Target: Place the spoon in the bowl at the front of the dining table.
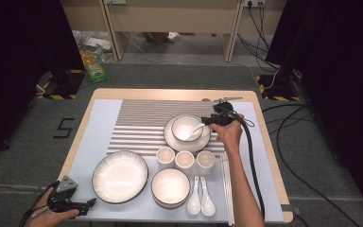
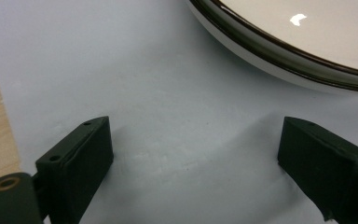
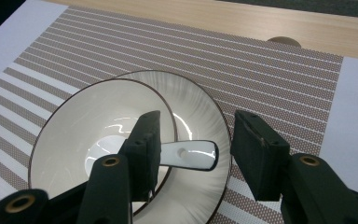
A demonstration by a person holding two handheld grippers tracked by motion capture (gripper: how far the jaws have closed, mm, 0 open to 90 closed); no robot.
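Spoon [image 3: 186,156] lies in the small bowl [image 3: 74,126] on the saucer [image 3: 205,121], its handle end poking out between the spread jaws of the right tool [image 3: 193,149], neither pad pressing it. At the table's near left corner, the left tool [image 2: 193,154] rests open, just beside the large plate [image 2: 279,56].

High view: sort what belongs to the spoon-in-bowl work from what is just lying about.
In the job:
- right gripper, jaws open around the handle
- white spoon, lying in the bowl
- small bowl
- saucer plate under it

Lying about:
- large plate
- medium bowl
- three cups
- two spare spoons
- chopsticks
- left gripper, open, idle
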